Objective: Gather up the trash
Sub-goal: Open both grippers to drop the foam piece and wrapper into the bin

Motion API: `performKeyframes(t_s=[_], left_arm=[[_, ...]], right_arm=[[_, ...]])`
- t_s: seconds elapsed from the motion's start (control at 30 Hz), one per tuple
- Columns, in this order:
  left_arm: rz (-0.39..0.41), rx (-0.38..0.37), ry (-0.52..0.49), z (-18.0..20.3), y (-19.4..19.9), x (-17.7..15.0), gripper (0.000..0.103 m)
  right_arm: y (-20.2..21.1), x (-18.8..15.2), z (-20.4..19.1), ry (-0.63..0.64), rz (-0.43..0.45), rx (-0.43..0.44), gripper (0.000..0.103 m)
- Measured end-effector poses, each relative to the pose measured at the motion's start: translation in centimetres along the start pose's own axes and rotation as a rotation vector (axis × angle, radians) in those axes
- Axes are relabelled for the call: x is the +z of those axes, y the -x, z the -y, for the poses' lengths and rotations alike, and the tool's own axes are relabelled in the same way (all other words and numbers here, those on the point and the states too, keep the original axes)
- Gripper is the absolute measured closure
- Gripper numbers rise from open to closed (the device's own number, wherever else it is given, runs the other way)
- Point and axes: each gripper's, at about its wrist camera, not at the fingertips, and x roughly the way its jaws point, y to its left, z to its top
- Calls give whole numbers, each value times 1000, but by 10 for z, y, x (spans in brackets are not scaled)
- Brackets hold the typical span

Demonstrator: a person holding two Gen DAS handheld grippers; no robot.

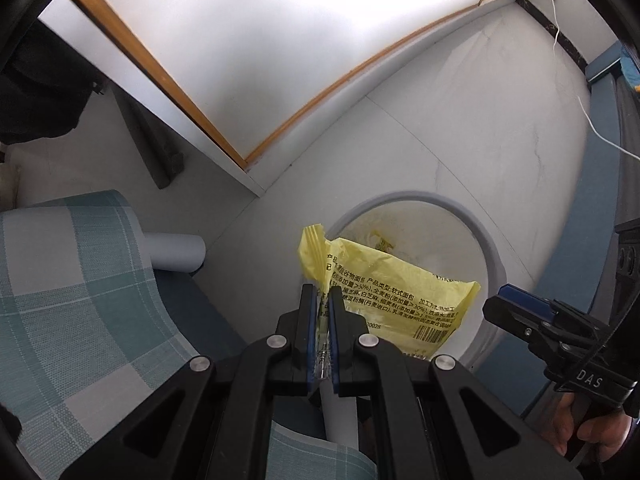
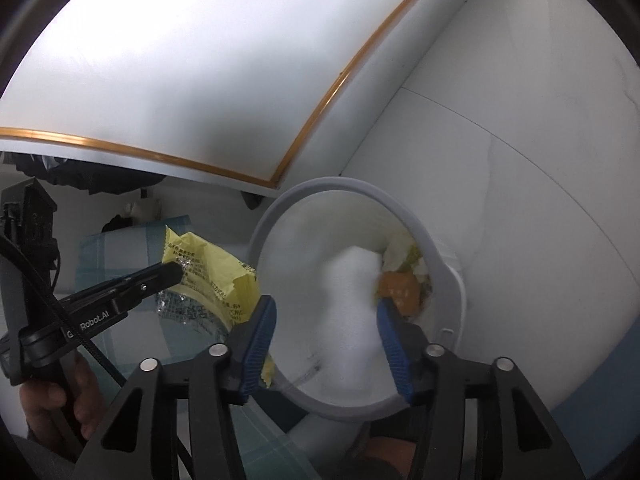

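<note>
Two close downward wrist views, bin (image 1: 490, 256) shared

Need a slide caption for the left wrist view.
Left gripper pinches yellow wrapper above the grey bin.

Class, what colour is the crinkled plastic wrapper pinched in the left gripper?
Yellow with black print, on the crinkled plastic wrapper; clearest in the left wrist view.

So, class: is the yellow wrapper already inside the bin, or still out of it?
Still out. The left gripper is shut on the yellow wrapper, holding it at the rim of the bin.
</note>
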Motion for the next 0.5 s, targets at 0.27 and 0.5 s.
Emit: performKeyframes(t_s=[0.27,0.5], left_arm=[[-65,-60,0,11,-12,6,92],[-97,-92,-13,14,-10,0,85]], right_arm=[[19,-5,12,-25,28,-12,45],[37,-8,8,-22,53,-37,42]])
